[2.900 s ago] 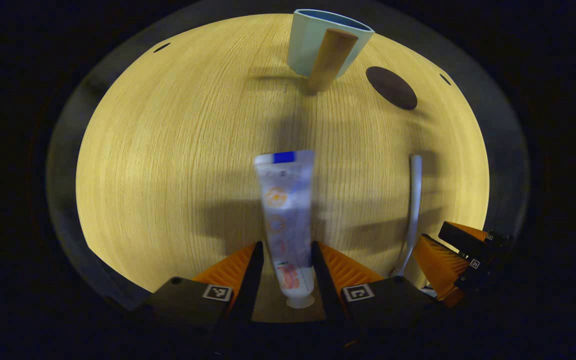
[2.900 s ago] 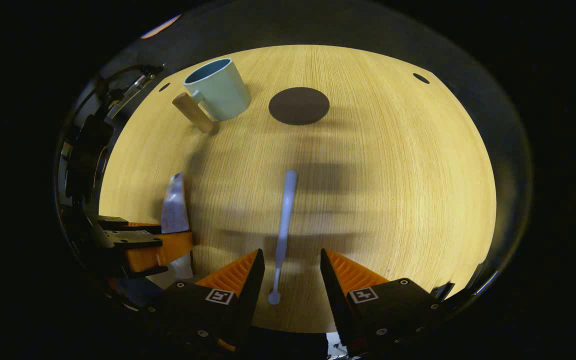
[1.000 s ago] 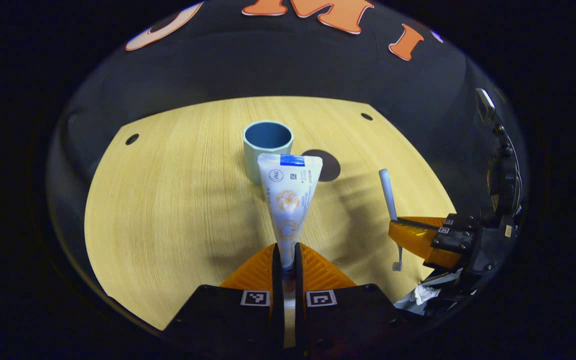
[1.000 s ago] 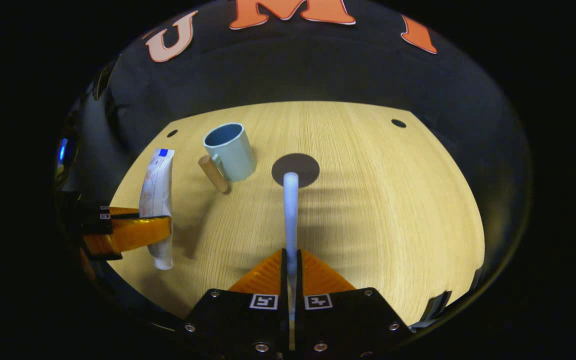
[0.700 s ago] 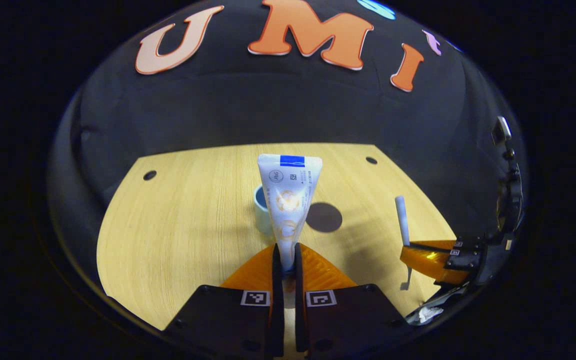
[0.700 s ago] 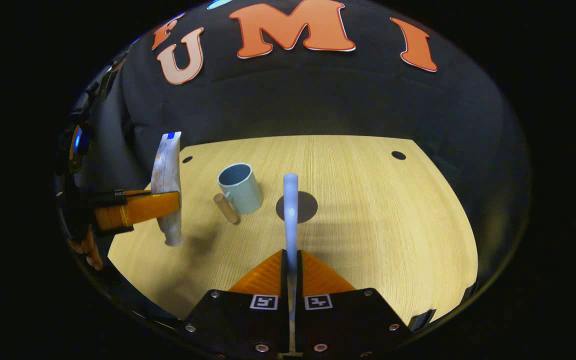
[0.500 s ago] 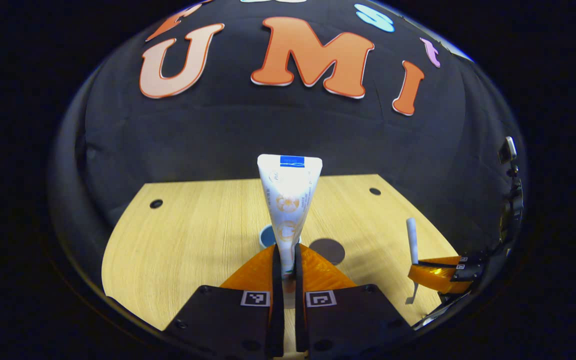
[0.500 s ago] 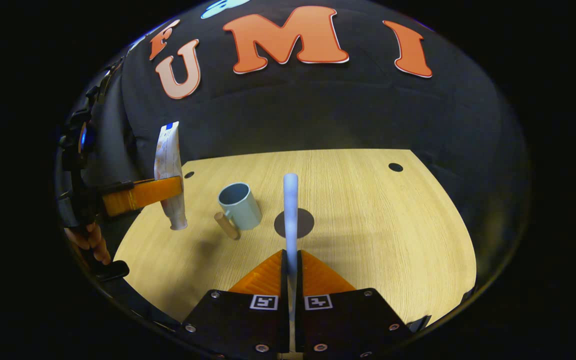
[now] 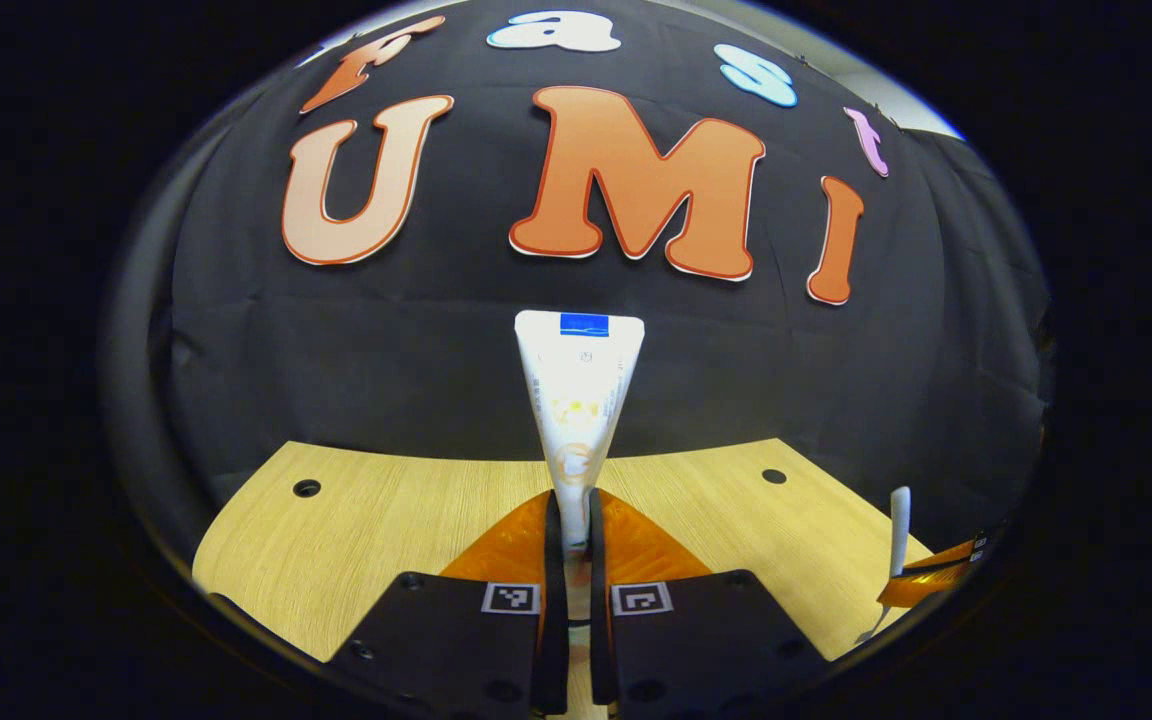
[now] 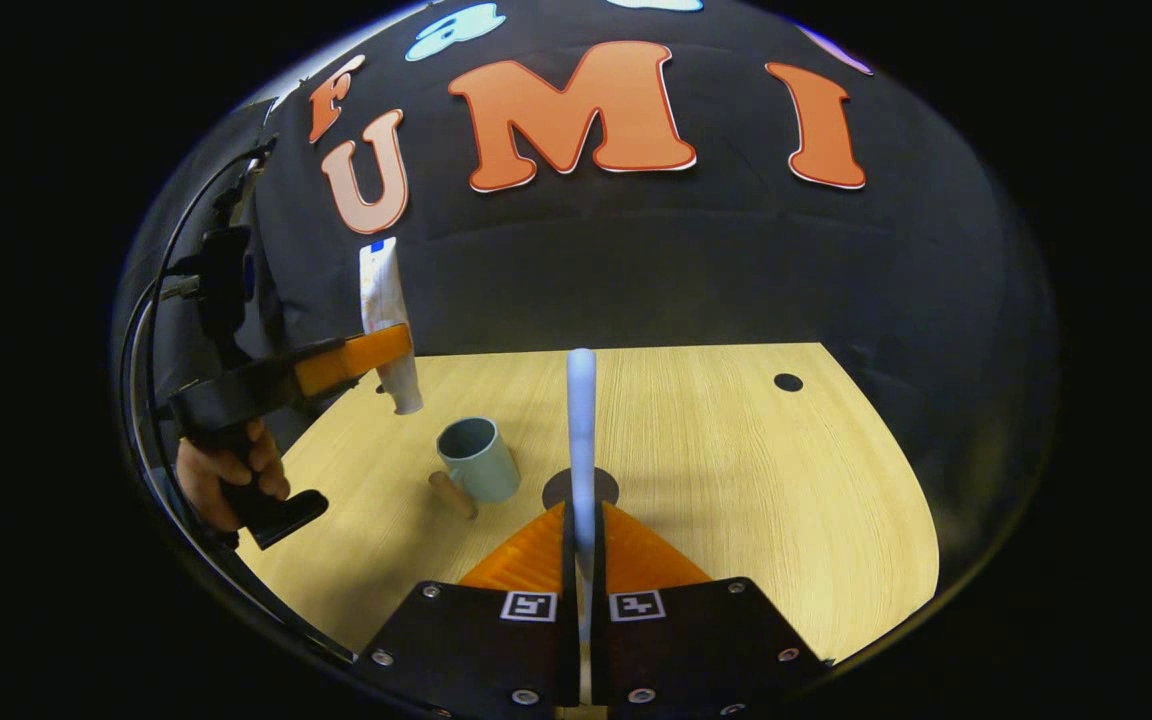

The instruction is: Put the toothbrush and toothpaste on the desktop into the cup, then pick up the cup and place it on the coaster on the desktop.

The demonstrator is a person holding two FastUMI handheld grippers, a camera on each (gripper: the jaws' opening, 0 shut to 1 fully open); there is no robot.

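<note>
Left gripper (image 9: 568, 520) jaws are clenched on the toothpaste (image 9: 578, 400), its crimped end pointing to 12 o'clock; right gripper (image 10: 582, 545) jaws are clenched on the toothbrush (image 10: 581, 440), likewise upright. Both are held above the surface (image 10: 736, 480), so loading the cup (image 10: 477, 458) is the step in hand: each needs carrying over its mouth and lowering in. The cup stands at 11 o'clock of the right jaws, just beside the coaster (image 10: 604, 486), not on it

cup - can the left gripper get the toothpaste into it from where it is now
Probably yes. In the right gripper view the left gripper, shut on the toothpaste, hangs cap-down above and just left of the cup, whose mouth is open and upward, with nothing between them.
</note>
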